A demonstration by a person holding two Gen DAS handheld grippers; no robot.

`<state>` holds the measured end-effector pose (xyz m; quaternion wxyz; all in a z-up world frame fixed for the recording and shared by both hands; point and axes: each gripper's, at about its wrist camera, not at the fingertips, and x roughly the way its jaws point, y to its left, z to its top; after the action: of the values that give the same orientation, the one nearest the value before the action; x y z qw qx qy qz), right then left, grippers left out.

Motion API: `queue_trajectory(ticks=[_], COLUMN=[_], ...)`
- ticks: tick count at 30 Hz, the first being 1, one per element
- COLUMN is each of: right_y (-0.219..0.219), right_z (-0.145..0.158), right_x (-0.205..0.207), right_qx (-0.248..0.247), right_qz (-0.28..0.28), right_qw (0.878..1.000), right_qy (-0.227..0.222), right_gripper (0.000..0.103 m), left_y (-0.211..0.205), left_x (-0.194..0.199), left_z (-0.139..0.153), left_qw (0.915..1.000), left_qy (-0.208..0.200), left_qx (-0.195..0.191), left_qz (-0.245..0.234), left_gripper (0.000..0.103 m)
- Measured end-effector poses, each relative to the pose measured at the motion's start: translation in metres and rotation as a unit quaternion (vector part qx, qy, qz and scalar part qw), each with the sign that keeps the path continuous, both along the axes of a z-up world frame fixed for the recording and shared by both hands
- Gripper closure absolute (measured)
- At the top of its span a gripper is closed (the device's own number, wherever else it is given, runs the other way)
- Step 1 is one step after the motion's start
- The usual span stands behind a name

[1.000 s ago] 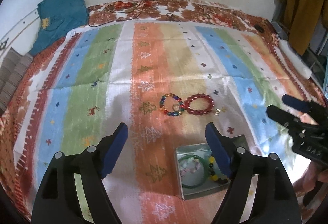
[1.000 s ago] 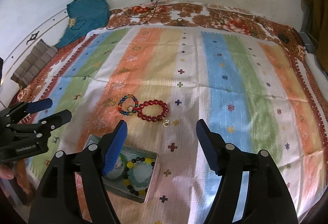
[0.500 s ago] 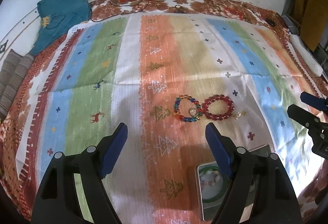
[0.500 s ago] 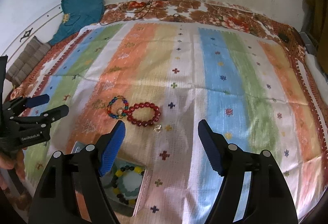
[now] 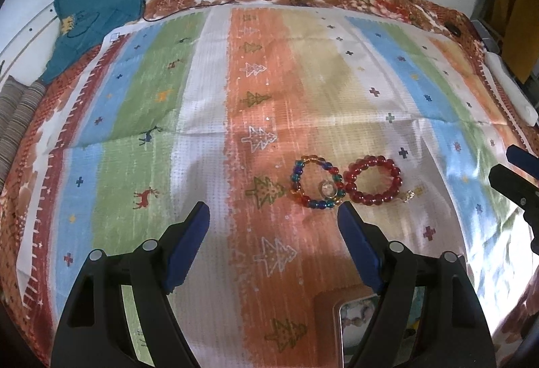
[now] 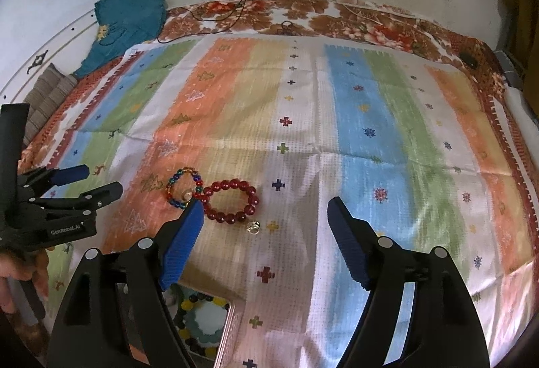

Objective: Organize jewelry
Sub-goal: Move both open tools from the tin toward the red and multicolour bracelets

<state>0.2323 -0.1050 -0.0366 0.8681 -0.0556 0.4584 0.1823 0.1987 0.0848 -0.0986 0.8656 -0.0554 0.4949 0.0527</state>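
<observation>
Two bracelets (image 5: 347, 182) lie touching, a small, perhaps metal charm (image 6: 252, 227) beside

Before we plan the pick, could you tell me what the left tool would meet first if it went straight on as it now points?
Probably bare striped cloth: the open left tool aims just left of the multicoloured bead bracelet. Depth is unclear.

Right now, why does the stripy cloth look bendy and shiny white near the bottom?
Left wrist view: the fisheye lens bulges the striped cloth, dark corners frame the picture, and glare washes out the patch right of the red bead bracelet. Right wrist view: same curving, glare whitens the cloth below the bracelet, and the tin at the bottom edge looks smeared.
</observation>
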Motion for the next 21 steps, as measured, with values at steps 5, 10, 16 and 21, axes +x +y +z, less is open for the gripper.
queue_trajectory(ticks=[5, 10, 16, 21], right_y=[0.007, 0.01, 0.014, 0.021], right_z=[-0.01, -0.022, -0.033, -0.041], right_x=[0.009, 0.018, 0.028, 0.035], right_qx=[-0.007, -0.011, -0.015, -0.022], right_qz=[0.006, 0.012, 0.017, 0.022], right_qw=[1.0, 1.0, 0.999, 0.999], right_qy=[0.008, 0.018, 0.027, 0.033], right_gripper=[0.027, 0.026, 0.025, 0.025], left_y=[-0.001, 0.004, 0.006, 0.008], left_x=[0.01, 0.022, 0.033, 0.042], left_z=[-0.007, -0.017, -0.031, -0.038], left_qw=[1.0, 0.9996, 0.9992, 0.999], left_qy=[0.006, 0.021, 0.033, 0.037], left_qx=[-0.001, -0.015, -0.022, -0.025], left_qz=[-0.001, 0.009, 0.009, 0.008], left_gripper=[0.025, 0.025, 0.025, 0.025])
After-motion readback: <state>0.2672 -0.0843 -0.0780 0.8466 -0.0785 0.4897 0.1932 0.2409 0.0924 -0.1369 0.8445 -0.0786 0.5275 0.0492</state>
